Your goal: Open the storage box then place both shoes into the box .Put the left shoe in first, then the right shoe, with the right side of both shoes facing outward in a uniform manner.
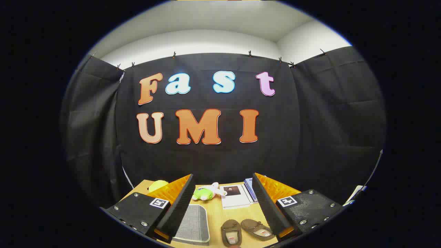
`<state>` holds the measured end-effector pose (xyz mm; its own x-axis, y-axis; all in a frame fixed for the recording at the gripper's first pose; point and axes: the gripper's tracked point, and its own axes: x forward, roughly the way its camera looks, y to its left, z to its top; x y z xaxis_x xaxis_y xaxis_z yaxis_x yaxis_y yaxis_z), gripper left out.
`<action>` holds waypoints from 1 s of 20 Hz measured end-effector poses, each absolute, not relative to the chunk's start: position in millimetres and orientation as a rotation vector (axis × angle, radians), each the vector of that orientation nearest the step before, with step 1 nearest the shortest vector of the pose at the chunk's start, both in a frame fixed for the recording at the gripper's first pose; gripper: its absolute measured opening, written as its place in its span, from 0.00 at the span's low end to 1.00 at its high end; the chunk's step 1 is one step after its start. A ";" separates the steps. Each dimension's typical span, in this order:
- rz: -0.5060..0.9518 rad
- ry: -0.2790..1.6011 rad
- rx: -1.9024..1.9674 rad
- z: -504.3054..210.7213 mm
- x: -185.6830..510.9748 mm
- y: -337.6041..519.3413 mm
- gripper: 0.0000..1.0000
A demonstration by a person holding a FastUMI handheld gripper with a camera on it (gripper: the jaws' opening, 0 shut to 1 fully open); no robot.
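Gripper (pixel 223 203) held above a wooden table (pixel 217 215), fingers spread wide apart, grasping nothing; between them, nearest, two brown shoes (pixel 246 230) lying side by side, openings upward; beside the left finger, a grey storage box (pixel 193 224), lid closed; beyond, a green-and-white plush toy (pixel 206 193), a booklet (pixel 236 196) and a yellow-green object (pixel 157 185) near the table's far edge.

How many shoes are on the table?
2: both brown shoes lie side by side on the wooden table between the open claw fingers, one nearer the grey box, the other beside it.
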<state>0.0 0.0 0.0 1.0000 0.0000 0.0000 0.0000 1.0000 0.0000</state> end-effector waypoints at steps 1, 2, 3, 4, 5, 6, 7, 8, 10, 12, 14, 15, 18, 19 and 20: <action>-0.007 -0.005 0.007 2.5 -1.6 -3.2 0.99; -0.020 -0.011 0.012 4.9 -3.8 -8.4 0.98; -0.030 -0.012 0.013 4.4 -5.5 -11.2 0.98; -0.037 -0.010 0.011 3.1 -7.8 -15.1 0.98; -0.045 -0.008 0.009 1.7 -9.3 -18.2 0.98; -0.053 -0.007 0.009 0.9 -9.5 -20.4 0.98; -0.054 -0.013 0.009 1.9 -10.7 -21.1 0.98; -0.054 -0.009 0.007 1.4 -10.3 -21.5 0.98; -0.047 0.010 0.008 -5.8 -9.9 -19.9 0.98; -0.044 0.014 0.009 -7.0 -7.8 -19.3 0.99; -0.039 0.020 0.011 -7.9 -5.9 -18.7 0.98; -0.036 0.025 0.012 -10.3 -5.0 -18.8 0.98; -0.044 0.027 0.009 -9.6 -0.8 -23.9 0.98; -0.046 0.028 0.008 -11.0 1.0 -24.3 0.98; -0.045 0.029 0.011 -12.5 1.5 -25.9 0.99</action>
<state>1.5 -25.9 -12.5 0.9986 -0.0451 -0.0292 0.0455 0.9989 0.0102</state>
